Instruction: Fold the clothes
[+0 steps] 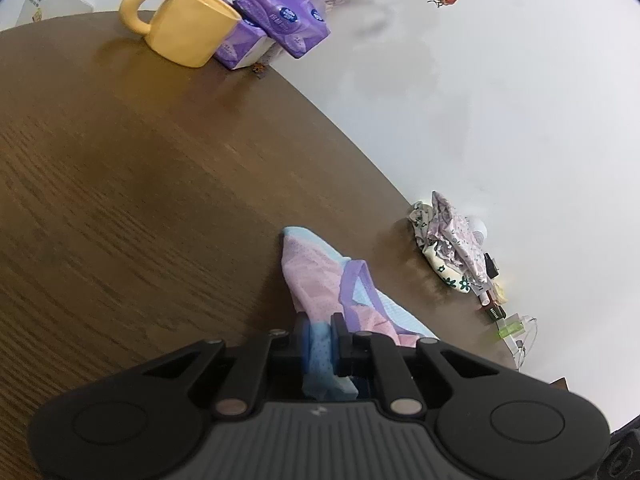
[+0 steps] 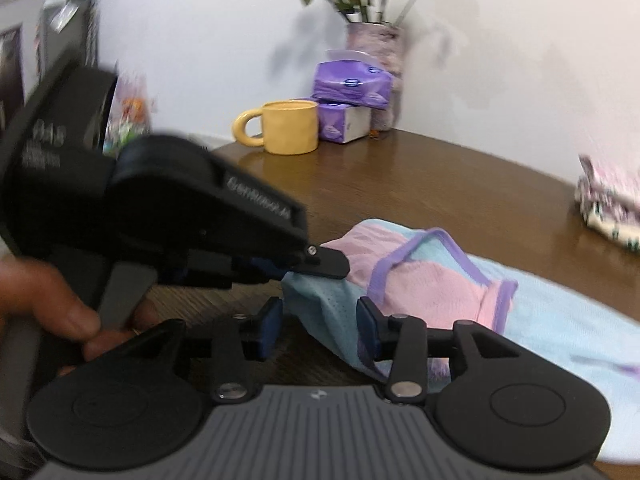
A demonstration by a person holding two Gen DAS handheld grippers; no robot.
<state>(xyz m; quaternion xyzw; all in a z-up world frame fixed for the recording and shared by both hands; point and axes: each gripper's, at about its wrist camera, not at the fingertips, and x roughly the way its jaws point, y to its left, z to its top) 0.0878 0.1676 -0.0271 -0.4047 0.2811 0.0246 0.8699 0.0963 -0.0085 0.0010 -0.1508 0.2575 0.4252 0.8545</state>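
A pastel garment (image 1: 316, 280) in pink and light blue with purple trim lies on the brown wooden table (image 1: 120, 200). My left gripper (image 1: 320, 334) is shut on a light blue fold of it at the near end. In the right wrist view the same garment (image 2: 440, 280) spreads to the right, and the left gripper (image 2: 324, 260) comes in from the left, pinching its corner just above the table. My right gripper (image 2: 319, 324) is open right below it, with the blue corner hanging between its pads (image 2: 270, 326), which do not press on it.
A yellow mug (image 2: 290, 126), purple tissue packs (image 2: 352, 84) and a vase of flowers (image 2: 374, 52) stand at the table's far edge by the white wall. Crumpled floral cloths (image 1: 448, 244) and small items lie at the right edge. A person's hand (image 2: 60, 312) holds the left gripper.
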